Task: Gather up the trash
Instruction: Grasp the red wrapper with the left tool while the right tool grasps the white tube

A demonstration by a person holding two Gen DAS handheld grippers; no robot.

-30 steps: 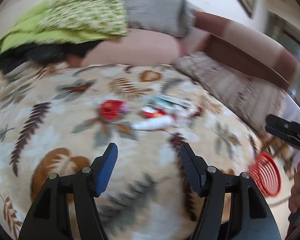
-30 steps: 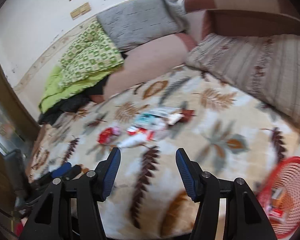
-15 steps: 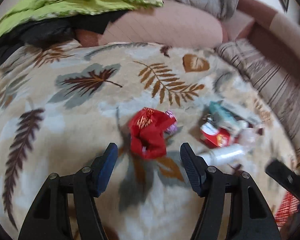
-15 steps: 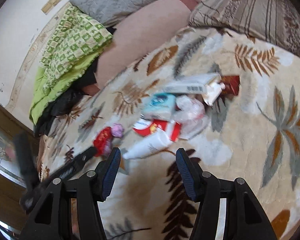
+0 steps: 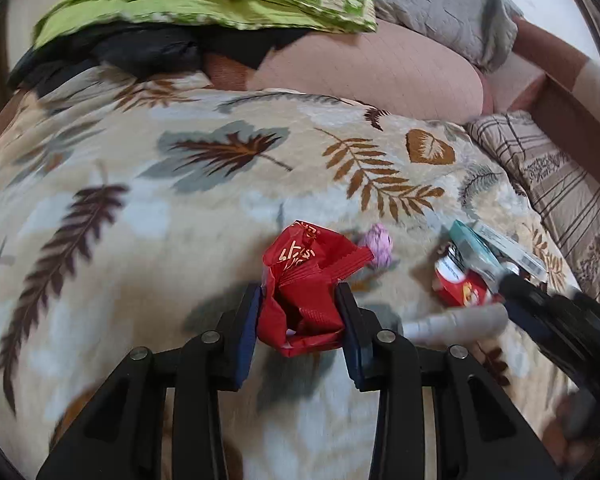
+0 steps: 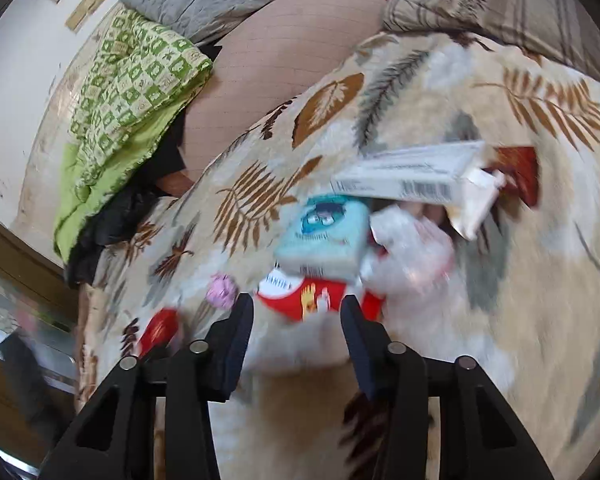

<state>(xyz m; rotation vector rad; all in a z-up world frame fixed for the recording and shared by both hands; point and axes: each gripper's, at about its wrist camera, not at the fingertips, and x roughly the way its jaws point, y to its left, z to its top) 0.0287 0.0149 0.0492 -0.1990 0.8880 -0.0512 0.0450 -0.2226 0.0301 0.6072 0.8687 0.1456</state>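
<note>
The left gripper (image 5: 300, 316) is clamping the red wrapper (image 5: 308, 280) mid-blanket (image 5: 140, 216) — lifting comes next; the right gripper (image 6: 297, 322) is straddling a white tube (image 6: 296, 344), jaws apart.

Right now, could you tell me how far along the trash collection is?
Early. The left hand-held gripper is shut on the red wrapper. The right hand-held gripper straddles the white tube, not visibly clamped. The teal packet, long box and pink ball remain.
</note>
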